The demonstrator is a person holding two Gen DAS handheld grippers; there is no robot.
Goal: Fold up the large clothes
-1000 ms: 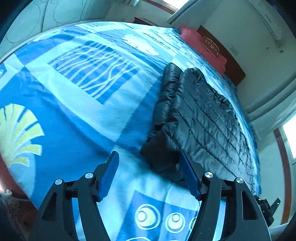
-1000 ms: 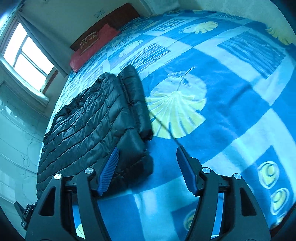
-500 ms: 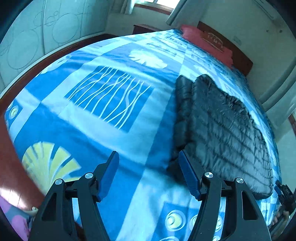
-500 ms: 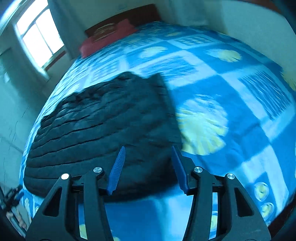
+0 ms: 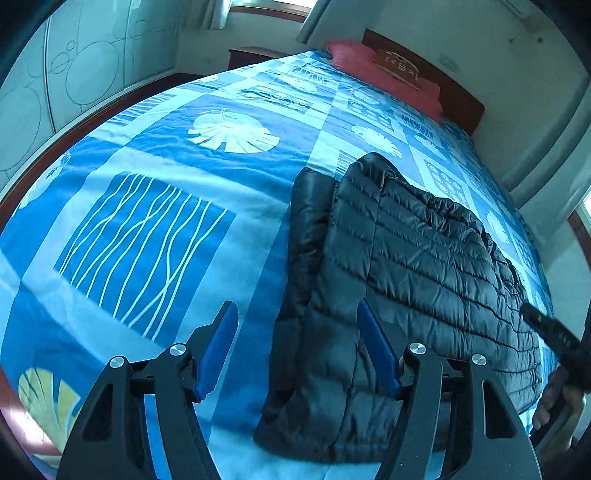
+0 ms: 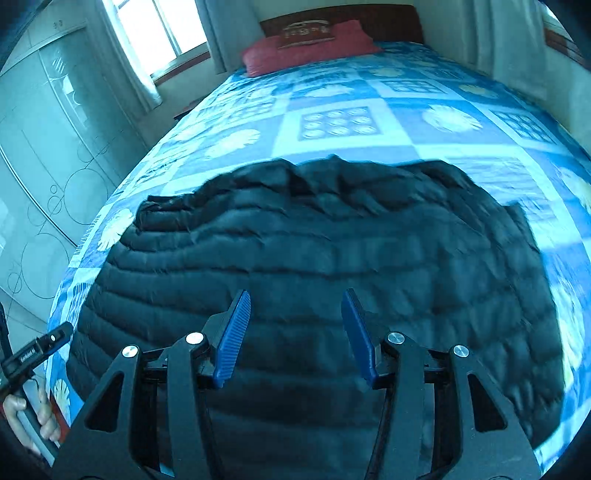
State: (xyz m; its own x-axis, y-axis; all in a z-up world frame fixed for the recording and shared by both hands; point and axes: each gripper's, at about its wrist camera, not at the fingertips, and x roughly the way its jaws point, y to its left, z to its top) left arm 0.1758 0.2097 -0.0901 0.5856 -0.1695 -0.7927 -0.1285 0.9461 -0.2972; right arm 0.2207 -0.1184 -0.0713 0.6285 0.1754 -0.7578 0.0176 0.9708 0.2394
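A black quilted puffer jacket (image 5: 424, 266) is lying flat on a bed covered by a blue patterned bedspread (image 5: 155, 221), with one sleeve (image 5: 308, 236) folded along its side. The jacket is sitting toward the foot end of the bed, well apart from the red pillow (image 6: 310, 48) that is resting against the dark wooden headboard (image 6: 388, 16).

The left claw (image 5: 297, 345) is hanging above the jacket's near corner with its blue pads (image 5: 218, 347) standing apart. Nothing is sitting between them; the pads are not touching the fabric.

The right claw (image 6: 295, 332) is hovering over the middle of the jacket. Its jaws have just been closing somewhat, yet they are standing apart with nothing gripped and only the jacket's surface showing below the gap. The right wrist view is blurring across the jacket.

In the right wrist view, a hand (image 6: 29, 421) is gripping the other tool's handle at the lower left edge. In the left wrist view, a hand (image 5: 557, 406) is holding a handle at the lower right edge.

A window (image 6: 155, 33) with curtains is standing beyond the head of the bed.
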